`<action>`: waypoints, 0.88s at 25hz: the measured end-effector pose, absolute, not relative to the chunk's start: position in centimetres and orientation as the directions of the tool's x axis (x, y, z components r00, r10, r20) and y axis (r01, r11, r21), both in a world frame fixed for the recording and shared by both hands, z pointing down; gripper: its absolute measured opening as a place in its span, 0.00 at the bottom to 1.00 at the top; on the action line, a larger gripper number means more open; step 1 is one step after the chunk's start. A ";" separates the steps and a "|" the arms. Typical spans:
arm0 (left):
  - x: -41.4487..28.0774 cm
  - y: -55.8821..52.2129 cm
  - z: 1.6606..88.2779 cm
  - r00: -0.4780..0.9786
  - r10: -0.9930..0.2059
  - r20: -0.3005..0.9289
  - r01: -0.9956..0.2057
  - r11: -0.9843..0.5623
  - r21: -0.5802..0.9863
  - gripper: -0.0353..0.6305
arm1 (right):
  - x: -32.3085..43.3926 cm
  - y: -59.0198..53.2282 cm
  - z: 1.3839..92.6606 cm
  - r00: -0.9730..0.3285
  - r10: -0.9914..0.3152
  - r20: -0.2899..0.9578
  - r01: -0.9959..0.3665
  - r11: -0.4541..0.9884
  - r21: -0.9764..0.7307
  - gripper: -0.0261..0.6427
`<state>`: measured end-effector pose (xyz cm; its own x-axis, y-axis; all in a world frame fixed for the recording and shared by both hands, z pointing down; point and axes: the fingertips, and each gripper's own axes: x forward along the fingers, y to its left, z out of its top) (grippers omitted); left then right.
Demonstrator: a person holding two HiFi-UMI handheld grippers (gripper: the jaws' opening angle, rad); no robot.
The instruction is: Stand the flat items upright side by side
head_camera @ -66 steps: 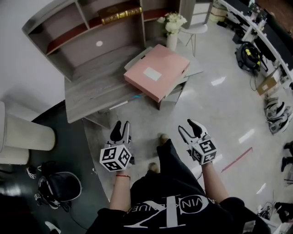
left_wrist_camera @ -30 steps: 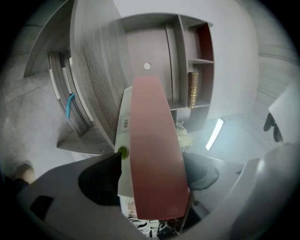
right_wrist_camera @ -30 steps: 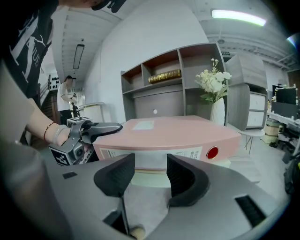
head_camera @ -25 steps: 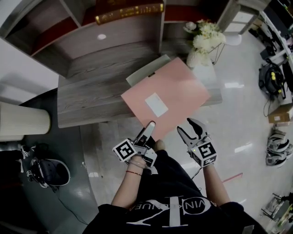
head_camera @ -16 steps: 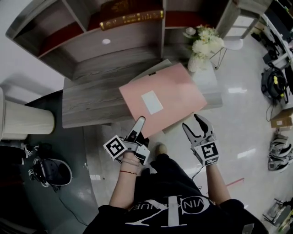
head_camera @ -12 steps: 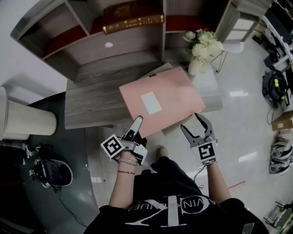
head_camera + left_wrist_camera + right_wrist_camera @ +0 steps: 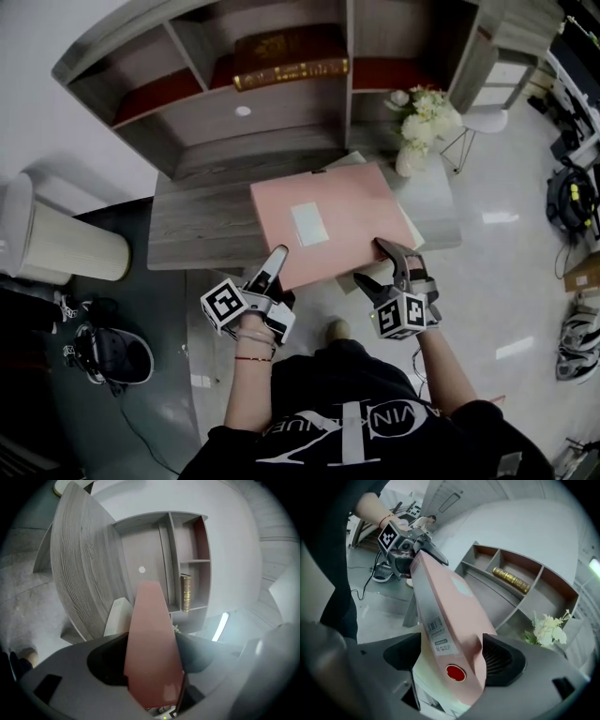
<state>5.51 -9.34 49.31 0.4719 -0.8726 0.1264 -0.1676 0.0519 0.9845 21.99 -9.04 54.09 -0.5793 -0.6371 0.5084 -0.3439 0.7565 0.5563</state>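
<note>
A pink box folder [image 7: 328, 220] lies on a stack at the front of the grey desk [image 7: 202, 211]. My left gripper [image 7: 275, 261] is shut on its near left corner; in the left gripper view the pink folder [image 7: 152, 634] fills the gap between the jaws. My right gripper [image 7: 370, 262] is at the near right edge. Its jaws have just been opening and now stand wide around the folder's thick spine [image 7: 450, 620], with its red button between them. The left gripper [image 7: 426, 545] shows at the folder's far end in the right gripper view.
More flat folders [image 7: 411, 232] lie under the pink one; a white one [image 7: 115, 616] shows beside it. A vase of white flowers [image 7: 422, 117] stands at the desk's back right. The hutch shelves hold a gold-edged book [image 7: 291, 70]. A pale bin [image 7: 66, 248] stands left.
The left gripper came up to the folder's near left corner and took hold. The right gripper rolled, moved forward to the near right edge, and its jaws spread wider around the spine.
</note>
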 end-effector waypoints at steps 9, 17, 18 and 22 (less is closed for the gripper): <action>4.2 -10.3 45.1 0.433 -0.899 0.069 -0.242 -0.043 0.969 0.50 | 18.2 -10.2 52.9 -0.615 -0.658 0.435 -0.342 0.719 0.605 0.58; 6.1 -11.7 40.1 0.383 -0.923 0.040 -0.528 -0.183 0.829 0.76 | 17.4 -11.7 50.8 -0.650 -0.669 0.360 -0.469 0.726 0.503 0.56; 6.7 -11.8 40.1 0.397 -0.916 0.058 -0.557 -0.190 0.808 0.76 | 17.2 -11.8 50.5 -0.653 -0.670 0.353 -0.476 0.726 0.496 0.55; 5.4 -12.0 41.2 0.269 -0.953 0.142 -0.674 -0.081 0.735 0.65 | 15.5 -12.0 50.0 -0.677 -0.653 0.339 -0.475 0.740 0.476 0.55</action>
